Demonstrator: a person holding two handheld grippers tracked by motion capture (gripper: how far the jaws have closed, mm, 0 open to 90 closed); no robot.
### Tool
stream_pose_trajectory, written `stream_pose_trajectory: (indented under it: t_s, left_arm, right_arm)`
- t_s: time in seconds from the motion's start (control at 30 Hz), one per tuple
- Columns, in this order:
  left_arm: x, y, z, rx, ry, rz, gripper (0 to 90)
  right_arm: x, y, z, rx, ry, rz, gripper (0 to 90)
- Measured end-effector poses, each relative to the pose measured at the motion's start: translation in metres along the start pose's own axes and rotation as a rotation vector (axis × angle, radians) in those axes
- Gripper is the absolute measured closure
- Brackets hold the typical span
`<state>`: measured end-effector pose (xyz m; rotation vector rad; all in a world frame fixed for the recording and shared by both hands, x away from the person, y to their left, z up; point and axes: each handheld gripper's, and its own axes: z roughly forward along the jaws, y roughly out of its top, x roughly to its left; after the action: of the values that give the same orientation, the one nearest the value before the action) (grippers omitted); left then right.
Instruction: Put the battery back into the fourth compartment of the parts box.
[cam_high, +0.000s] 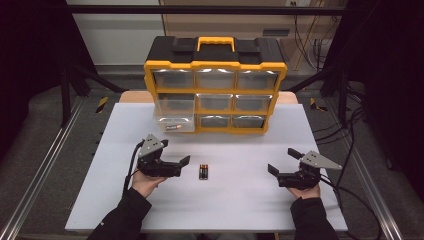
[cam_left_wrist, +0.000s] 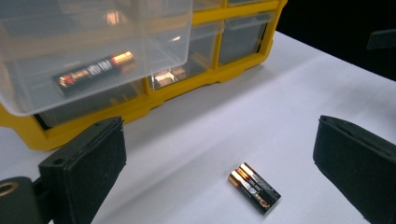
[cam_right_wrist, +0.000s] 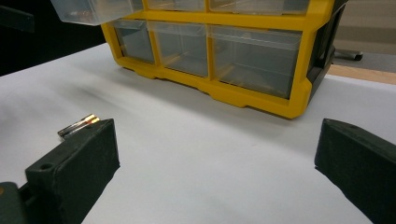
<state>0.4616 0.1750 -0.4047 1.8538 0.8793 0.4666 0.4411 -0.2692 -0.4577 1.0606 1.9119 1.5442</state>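
— Where are your grippers?
— Your left gripper (cam_high: 184, 161) and right gripper (cam_high: 280, 161) rest released, low in frame. Two black-and-copper batteries (cam_high: 203, 172) lie between them, below the yellow clear-drawered organizer (cam_high: 215, 90).

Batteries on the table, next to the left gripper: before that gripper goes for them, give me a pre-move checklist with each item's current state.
1. Left gripper open, jaws wide apart: ok.
2. Left gripper carrying nothing: ok.
3. Batteries free on the white table, two lying side by side, nothing on them: ok.
4. Batteries between the jaws: not ok; in the left gripper view they lie ahead, nearer one jaw.
5. Pulled-out drawer open to receive them, one battery already inside: ok.
6. Right gripper apart from the batteries, open: ok.
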Motion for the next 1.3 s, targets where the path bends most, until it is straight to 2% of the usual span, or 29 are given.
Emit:
stream_pose_trajectory:
  t_s: [0.17, 0.5, 0.63, 0.73, 0.87, 0.93, 1.03, 1.17, 1.2, 1.27, 1.3]
  left_arm:
    - [-0.005, -0.008, 0.012, 0.044, -0.015, -0.001, 2.1]
    - [-0.014, -0.022, 0.036, 0.136, -0.009, 0.001, 1.9]
    - [-0.017, -0.028, 0.046, 0.175, -0.002, -0.007, 1.9]
    - [-0.021, -0.033, 0.056, 0.221, 0.012, 0.002, 1.9]
    - [-0.024, -0.037, 0.063, 0.252, 0.017, -0.01, 2.3]
    - [-0.025, -0.04, 0.066, 0.278, 0.029, -0.003, 3.6]
    - [-0.026, -0.041, 0.069, 0.29, 0.039, -0.007, 5.5]
    - [-0.026, -0.043, 0.072, 0.301, 0.037, -0.023, 11.4]
    - [-0.026, -0.044, 0.074, 0.308, 0.041, -0.032, 15.3]
    - [-0.027, -0.045, 0.075, 0.317, 0.042, -0.031, 16.4]
    - [-0.027, -0.045, 0.075, 0.32, 0.043, -0.033, 19.8]
  right_arm:
    - [0.0, 0.0, 0.0, 0.002, 0.0, -0.001, 0.2]
    - [0.0, 0.0, 0.001, 0.002, 0.0, -0.005, 0.2]
    - [0.0, 0.0, 0.001, 0.003, 0.0, -0.007, 0.2]
    - [0.0, 0.0, 0.0, 0.002, 0.001, -0.001, 0.2]
    - [0.0, 0.0, 0.001, 0.002, 0.0, -0.005, 0.2]
    - [0.0, 0.0, 0.001, 0.002, 0.001, -0.004, 0.2]
    - [0.0, 0.0, 0.0, 0.002, 0.001, -0.001, 0.3]
    - [0.0, 0.0, 0.0, 0.002, 0.002, 0.0, 0.3]
    - [0.0, 0.0, 0.0, 0.001, 0.001, -0.002, 0.3]
    - [0.0, 0.0, 0.0, 0.002, 0.002, -0.002, 0.2]
    - [0.0, 0.0, 0.001, 0.002, 0.001, -0.004, 0.2]
